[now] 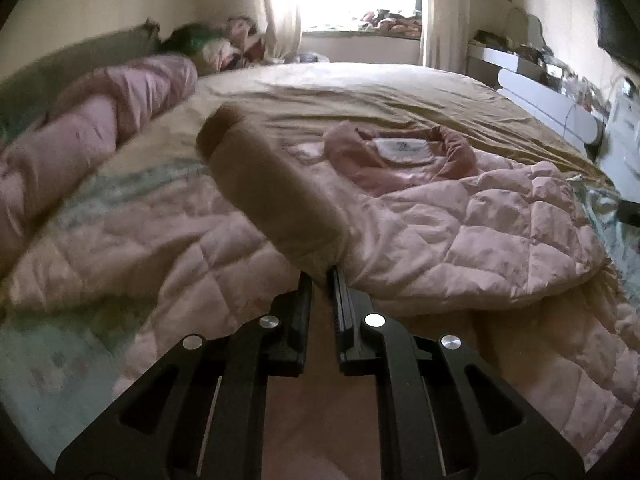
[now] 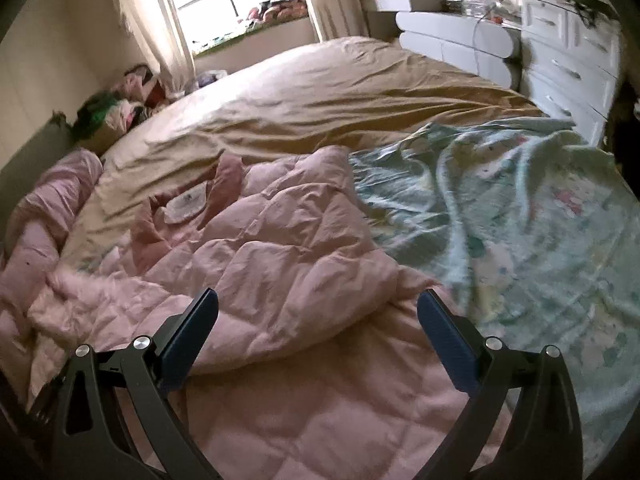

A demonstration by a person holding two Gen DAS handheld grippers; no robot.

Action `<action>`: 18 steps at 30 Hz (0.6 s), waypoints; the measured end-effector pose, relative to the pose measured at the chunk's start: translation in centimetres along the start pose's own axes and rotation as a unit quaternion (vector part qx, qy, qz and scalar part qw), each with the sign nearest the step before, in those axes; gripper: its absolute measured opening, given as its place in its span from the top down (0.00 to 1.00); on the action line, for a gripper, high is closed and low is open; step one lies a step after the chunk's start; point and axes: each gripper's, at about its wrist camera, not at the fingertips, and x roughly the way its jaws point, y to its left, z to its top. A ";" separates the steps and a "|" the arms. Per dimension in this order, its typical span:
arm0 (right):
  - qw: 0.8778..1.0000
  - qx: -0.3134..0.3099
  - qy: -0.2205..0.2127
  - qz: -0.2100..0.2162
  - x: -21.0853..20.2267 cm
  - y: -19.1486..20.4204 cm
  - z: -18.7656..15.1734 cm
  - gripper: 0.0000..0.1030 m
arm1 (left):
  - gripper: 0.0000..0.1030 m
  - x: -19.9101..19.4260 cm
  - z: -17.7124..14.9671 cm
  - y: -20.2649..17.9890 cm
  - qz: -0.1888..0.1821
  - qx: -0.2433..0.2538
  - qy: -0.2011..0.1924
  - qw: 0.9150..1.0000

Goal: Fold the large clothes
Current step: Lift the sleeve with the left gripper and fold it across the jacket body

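Left gripper (image 1: 320, 276): jaws pinched nearly together on the cuff end of a brownish sleeve (image 1: 264, 196), which juts up and away from the fingertips, raised clear of the pink quilted coat (image 1: 460, 224); held so, most likely, to carry the sleeve across the body for a fold. Right gripper (image 2: 318, 308): jaws spread wide, nothing between them, hovering over the coat's near hem, probably ready to steady or pinch the fabric. Coat spread across the near part of the bed, collar (image 1: 400, 148) and white label turned toward the window, one side already lapped over itself. Underneath, a tan sheet (image 2: 320, 112); to the right in the right wrist view, a crumpled pale green patterned blanket (image 2: 500, 208); along the left edge, a rolled pink bundle (image 1: 80, 140). As for containers: white drawers (image 2: 568, 52) by the bed, closed, contents unseen, top cluttered with small items too blurred to name; windowsill heaped with soft things, not identifiable.
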 end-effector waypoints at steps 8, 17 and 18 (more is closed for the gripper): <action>0.996 -0.073 0.025 -0.043 5.7 4.0 0.9 0.04 | 0.96 -0.2 -1.9 2.0 -0.011 -0.024 0.019 0.999; 0.981 -0.119 0.064 -0.136 10.2 3.6 -1.7 0.04 | 1.00 -1.4 -2.2 8.8 0.052 -0.056 0.021 0.997; 0.980 -0.125 0.064 -0.143 10.2 3.9 -1.7 0.04 | 1.00 -2.1 -1.8 8.7 0.054 -0.049 0.011 0.997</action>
